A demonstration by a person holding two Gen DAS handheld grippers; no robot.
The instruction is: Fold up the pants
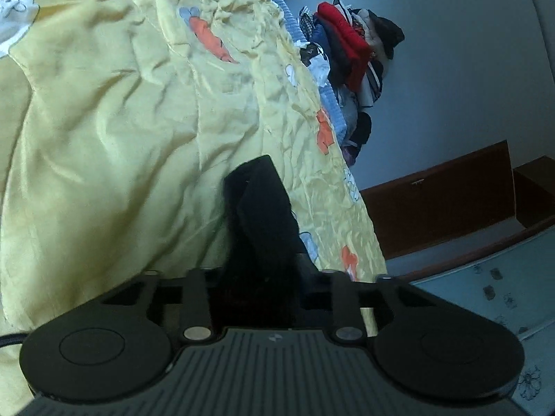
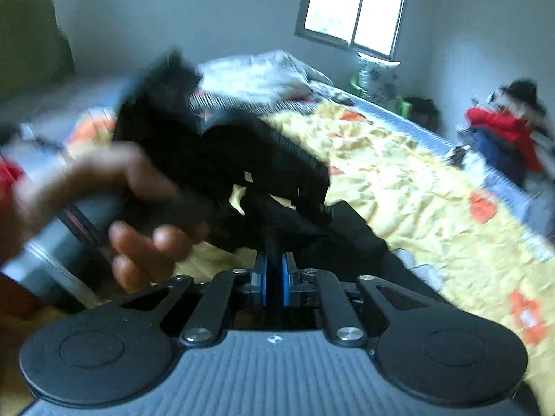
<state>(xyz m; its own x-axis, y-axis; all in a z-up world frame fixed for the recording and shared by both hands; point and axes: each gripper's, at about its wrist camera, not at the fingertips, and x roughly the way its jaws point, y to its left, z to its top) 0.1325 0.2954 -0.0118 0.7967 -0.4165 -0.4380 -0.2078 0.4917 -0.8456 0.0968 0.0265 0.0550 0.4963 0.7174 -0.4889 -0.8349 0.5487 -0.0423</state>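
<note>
My right gripper [image 2: 274,270] is squeezed tight on the black pants [image 2: 350,232], held up over the yellow blanket [image 2: 416,187]. My left gripper [image 1: 258,215] pinches them too. They are soft, light and floppy, so I should grab an edge.

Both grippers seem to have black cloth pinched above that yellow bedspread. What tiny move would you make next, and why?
Probably lower the black pants onto the yellow bedspread to flatten them. The right gripper is shut on bunched cloth, the left gripper holds a corner too, and the pants hang crumpled between them.
</note>
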